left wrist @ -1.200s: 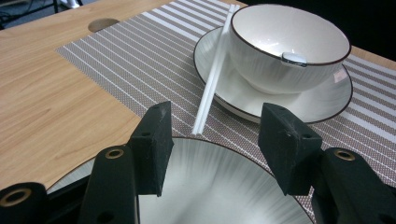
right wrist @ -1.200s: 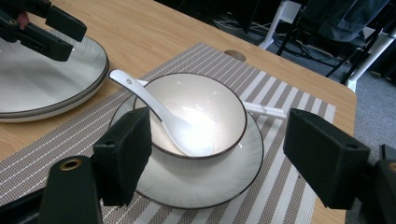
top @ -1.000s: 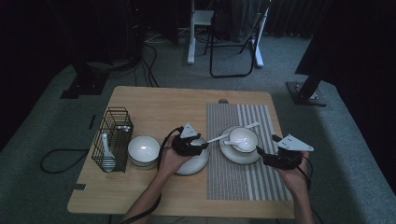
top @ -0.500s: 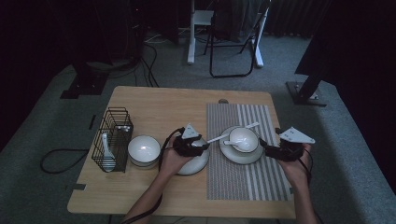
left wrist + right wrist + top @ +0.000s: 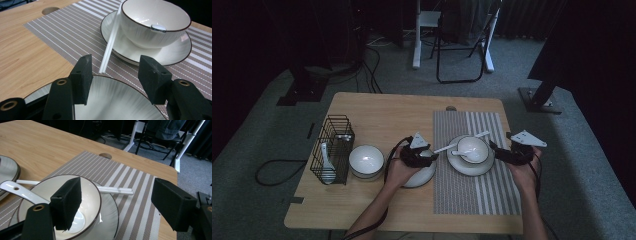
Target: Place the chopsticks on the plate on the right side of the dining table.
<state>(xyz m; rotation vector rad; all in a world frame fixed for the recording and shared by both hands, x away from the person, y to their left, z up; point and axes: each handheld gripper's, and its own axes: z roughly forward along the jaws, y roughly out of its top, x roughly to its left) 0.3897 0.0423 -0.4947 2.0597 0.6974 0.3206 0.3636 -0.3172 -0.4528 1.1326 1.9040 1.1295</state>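
A white bowl [image 5: 472, 149] with a white spoon [image 5: 464, 153] in it stands on a dark-rimmed saucer [image 5: 469, 167] on the striped placemat [image 5: 477, 195]. White chopsticks [image 5: 482, 134] lie across the saucer's far side. My right gripper [image 5: 495, 149] is at the saucer's right edge. In the right gripper view it [image 5: 117, 187] is open wide, with one jaw over the bowl [image 5: 90, 195]. My left gripper [image 5: 430, 155] hovers over a second white plate [image 5: 422, 176]. Its [image 5: 116, 67] jaws are open above that plate [image 5: 117, 100], and the chopsticks' [image 5: 111, 40] near tip lies just beyond them.
A black wire basket [image 5: 332, 150] holding a spoon [image 5: 326, 156] stands at the table's left, with another white bowl [image 5: 367, 159] beside it. A round hole [image 5: 451, 108] sits in the tabletop behind the placemat. A chair [image 5: 462, 40] stands past the far edge.
My right gripper has moved left, up to the saucer's edge and the bowl. The left gripper has stayed over its plate.
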